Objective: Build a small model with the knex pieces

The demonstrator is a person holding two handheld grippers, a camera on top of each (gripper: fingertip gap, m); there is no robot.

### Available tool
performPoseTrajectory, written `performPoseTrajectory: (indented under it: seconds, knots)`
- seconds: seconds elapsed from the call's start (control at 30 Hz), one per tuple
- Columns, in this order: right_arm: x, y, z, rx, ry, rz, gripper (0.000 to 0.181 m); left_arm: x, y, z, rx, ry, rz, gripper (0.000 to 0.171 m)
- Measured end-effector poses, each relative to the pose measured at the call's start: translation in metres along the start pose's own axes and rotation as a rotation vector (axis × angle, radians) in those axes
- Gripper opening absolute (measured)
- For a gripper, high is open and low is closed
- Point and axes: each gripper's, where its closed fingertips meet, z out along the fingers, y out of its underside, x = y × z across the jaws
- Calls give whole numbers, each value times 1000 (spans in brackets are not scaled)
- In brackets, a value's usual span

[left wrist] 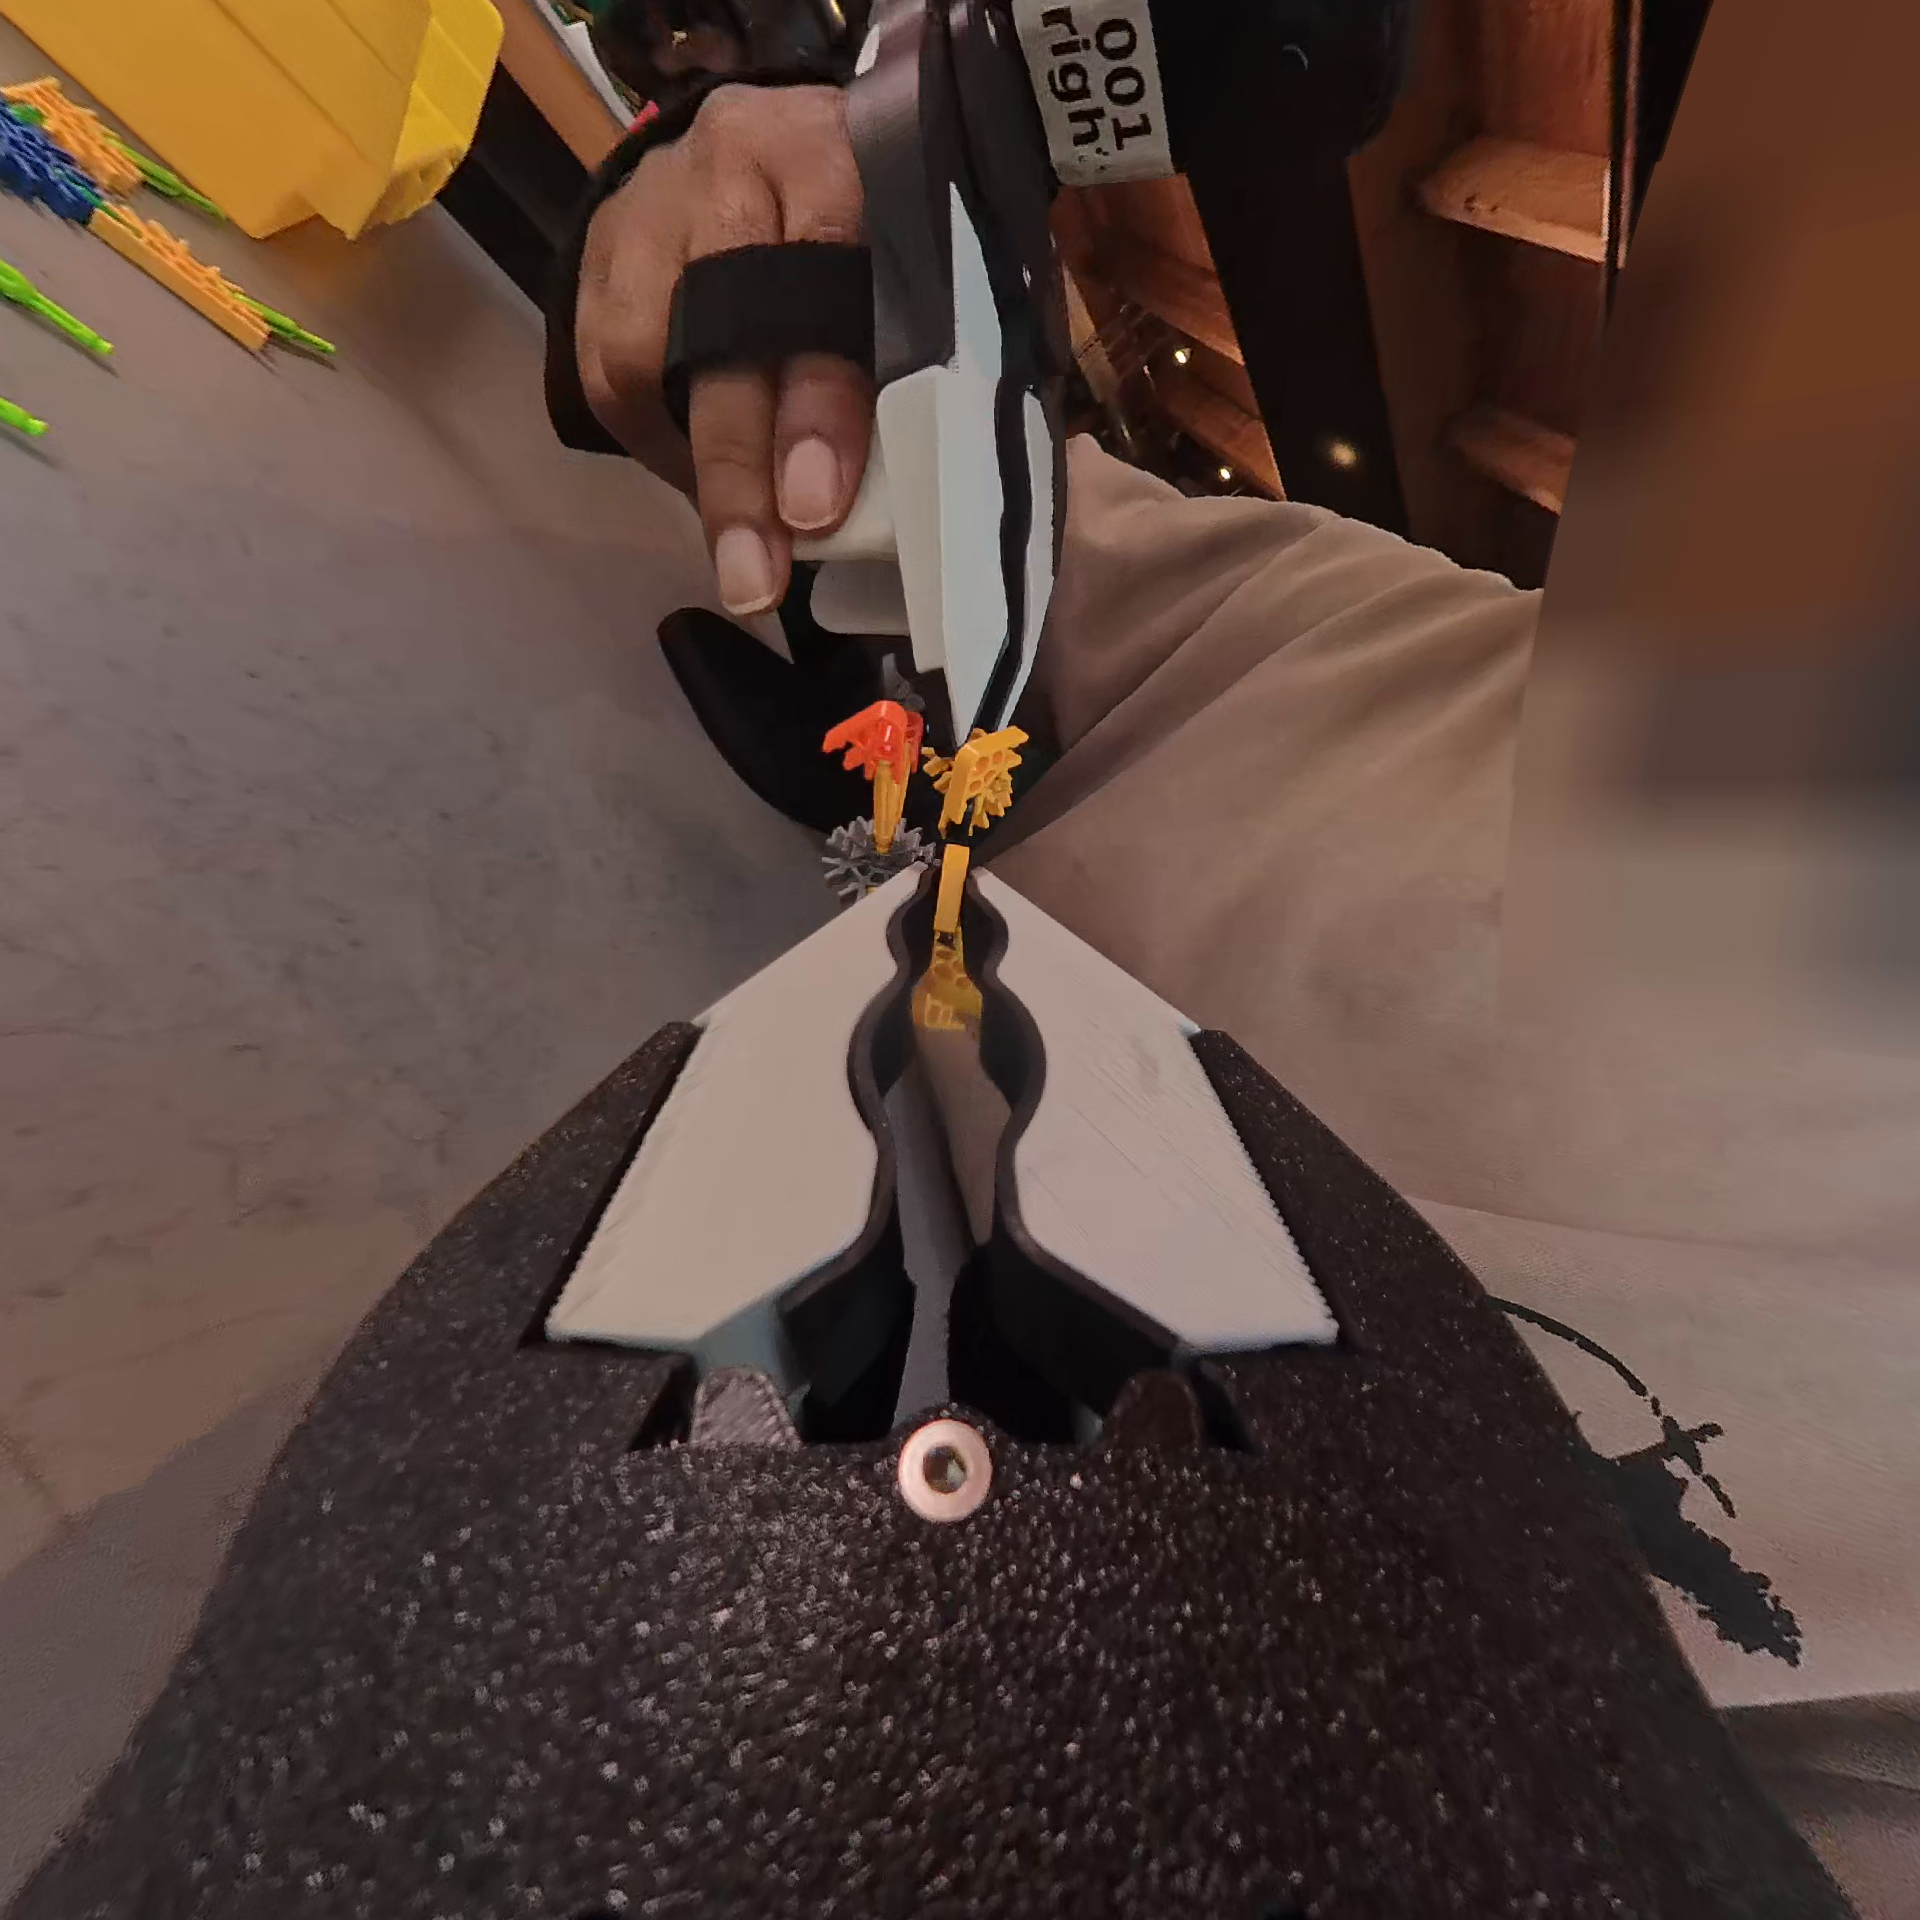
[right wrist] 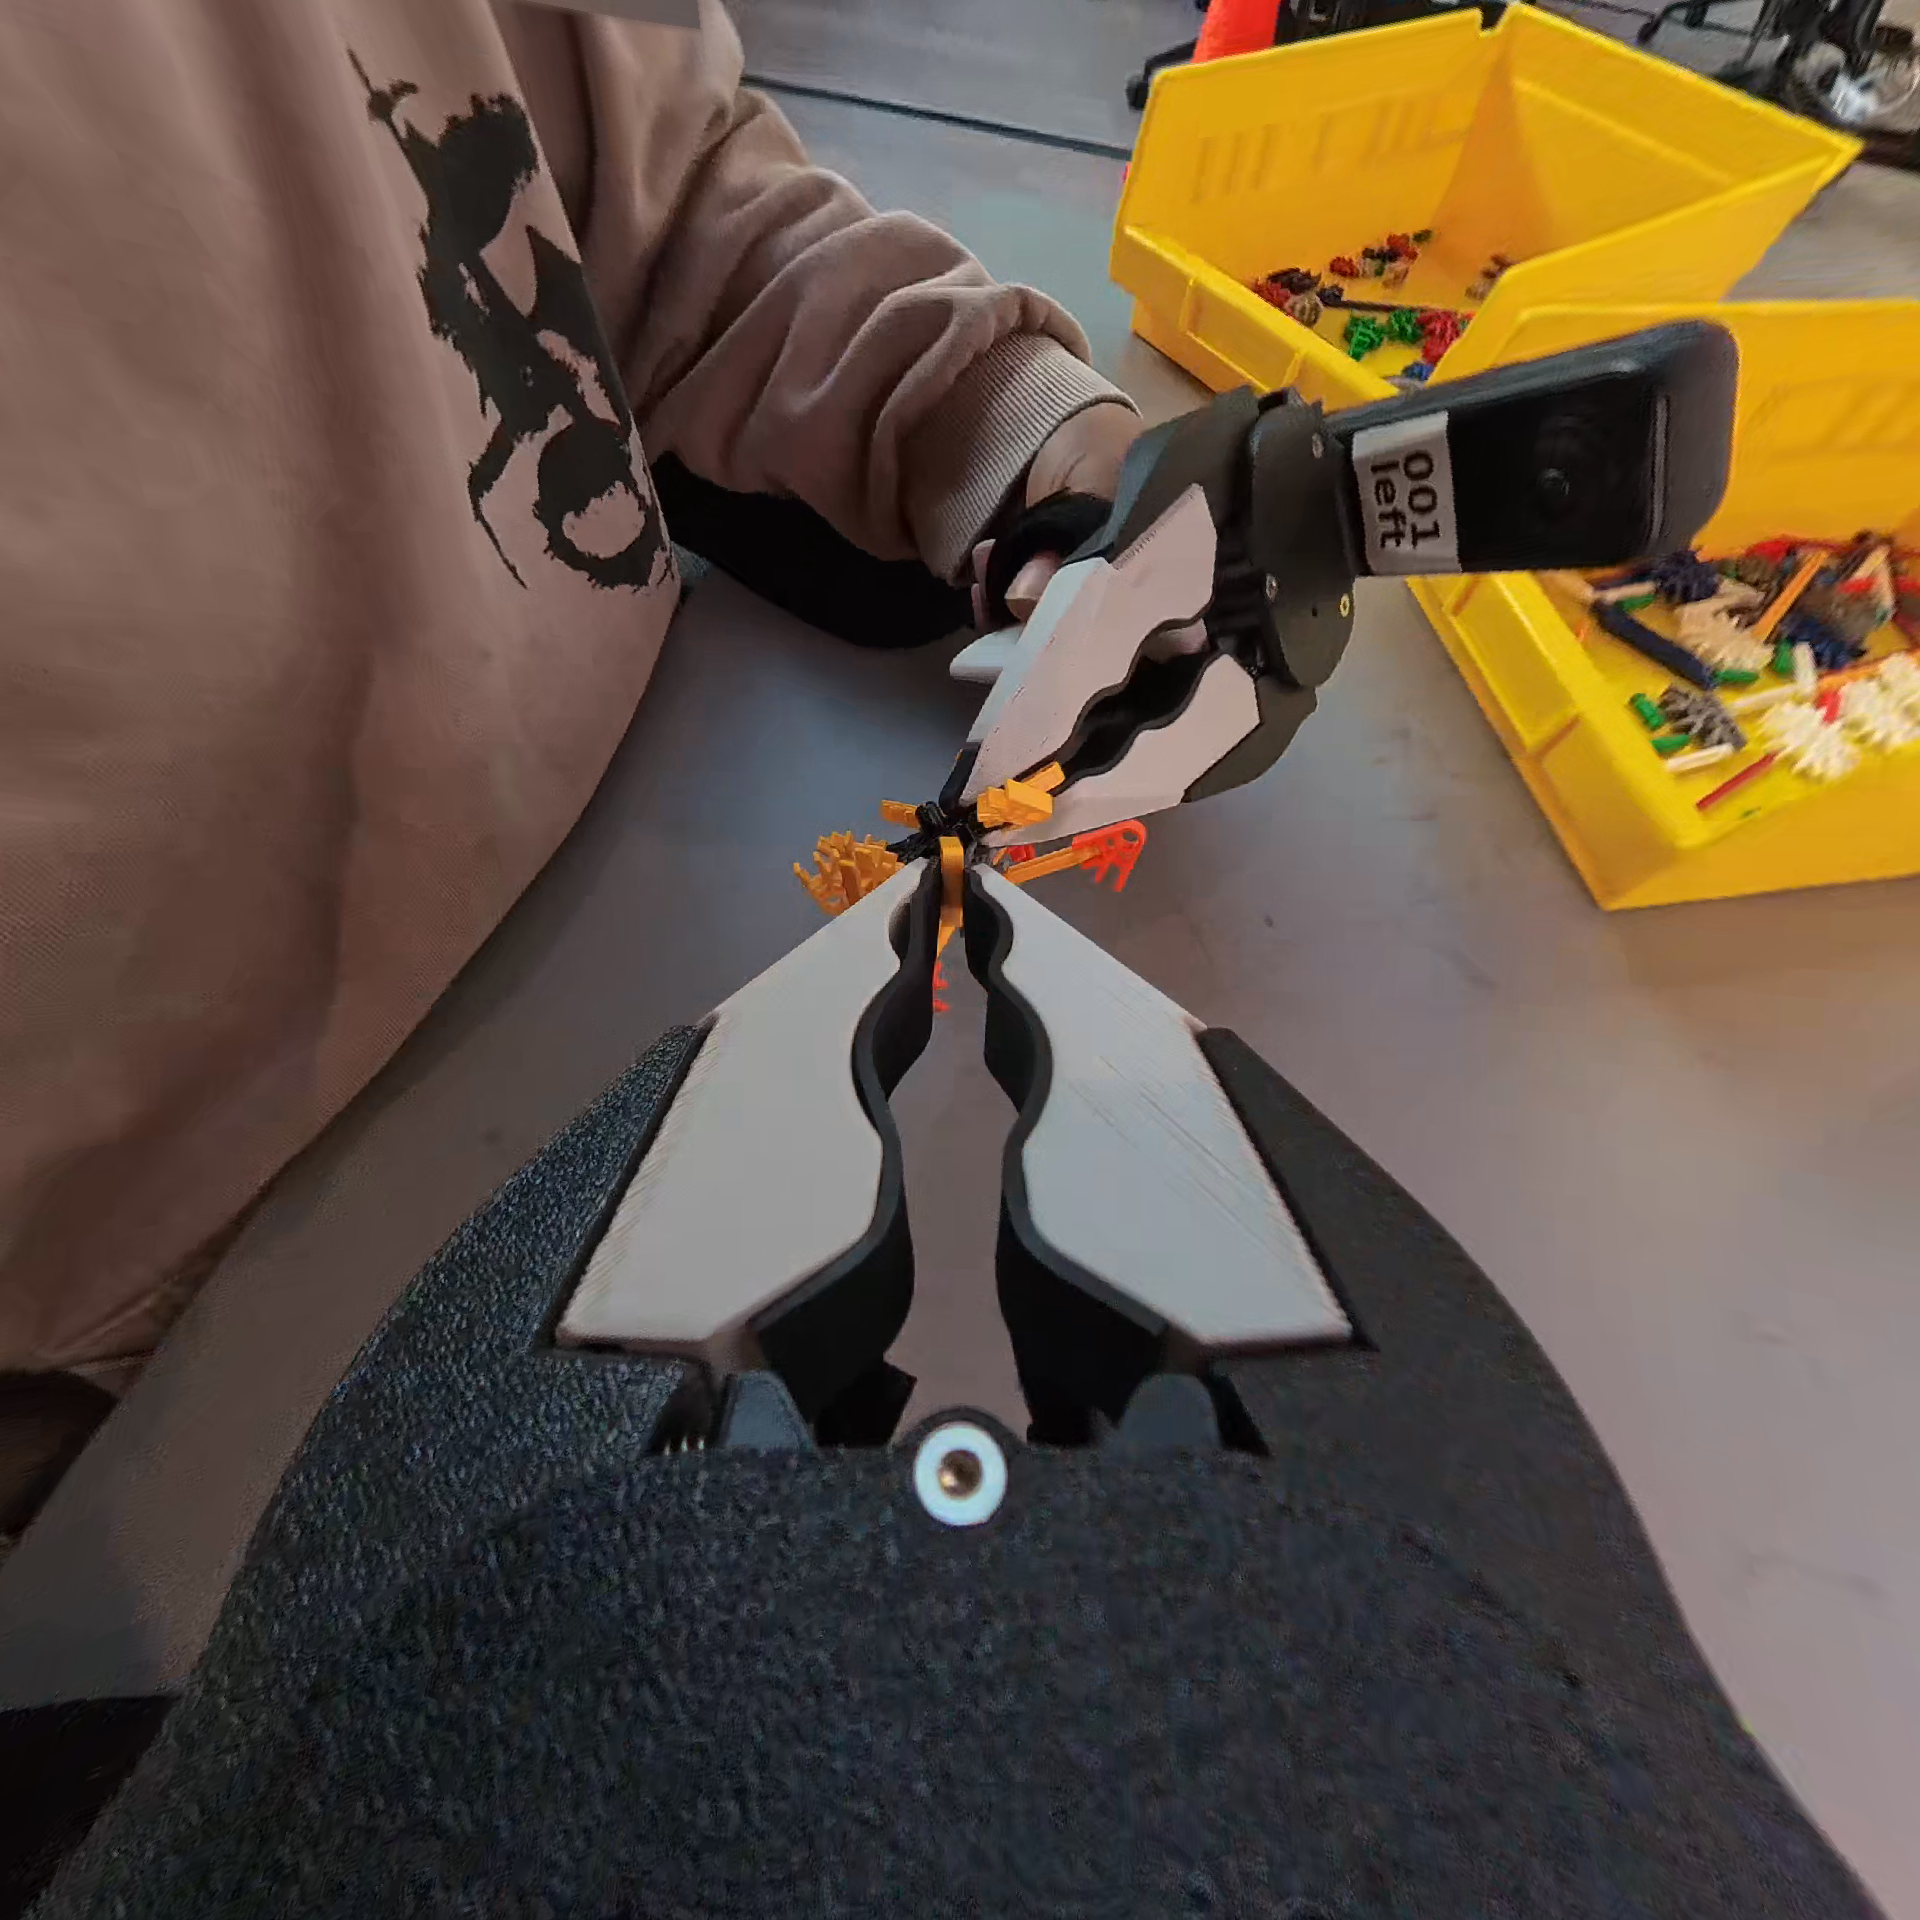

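Two grippers meet nose to nose above the grey tabletop [right wrist: 1455, 1091], both pinching the same small assembly of yellow-orange plastic construction-toy rods and connectors [left wrist: 951, 894]. The left gripper [left wrist: 948, 883], white-fingered on a black speckled body, is clenched almost fully, its tips nipping a short yellow-orange rod, with a yellow connector sitting in the wavy hollow between its dark-lined fingers [left wrist: 790, 1039]. The right gripper [right wrist: 945, 883] is likewise narrowed to a slit at the tips, grasping a yellow-orange rod of the assembly, while the gap widens farther back along its fingers [right wrist: 1122, 1091]. The left wrist view alone shows a bare hand [left wrist: 717, 343] wrapped in a black strap around the right gripper's handle, a grey snowflake-shaped connector [left wrist: 868, 854] and an orange-red connector [left wrist: 873, 740] at the far end of the assembly, and loose green, blue and orange rods [left wrist: 156, 249] lying towards the far left edge of the tabletop beside a yellow plastic bin [left wrist: 270, 104]. The right wrist view alone shows the left gripper from outside [right wrist: 1023, 805], its tips closed on the assembly, a hand in a beige sweatshirt sleeve [right wrist: 831, 343] behind it, and two open yellow bins [right wrist: 1683, 831] of mixed coloured toy pieces along the right side of the tabletop. The assembly hangs clear of the tabletop between the two sets of tips, near the person's beige sweatshirt.
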Motion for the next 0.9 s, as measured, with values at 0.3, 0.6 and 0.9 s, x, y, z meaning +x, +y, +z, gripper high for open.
performPoseTrajectory:
  seconds: [0.3,0.6,0.9]
  knots:
    - [19,4,-12,-70,100,172,30,-12,-5,-3,4,-141,113,3]
    - [25,36,-5,79,2,995,19,-46,-13,-16,-54,-540,403,3]
    - [37,45,1,107,-6,1089,12,-54,-9,-17,-102,-606,454,3]
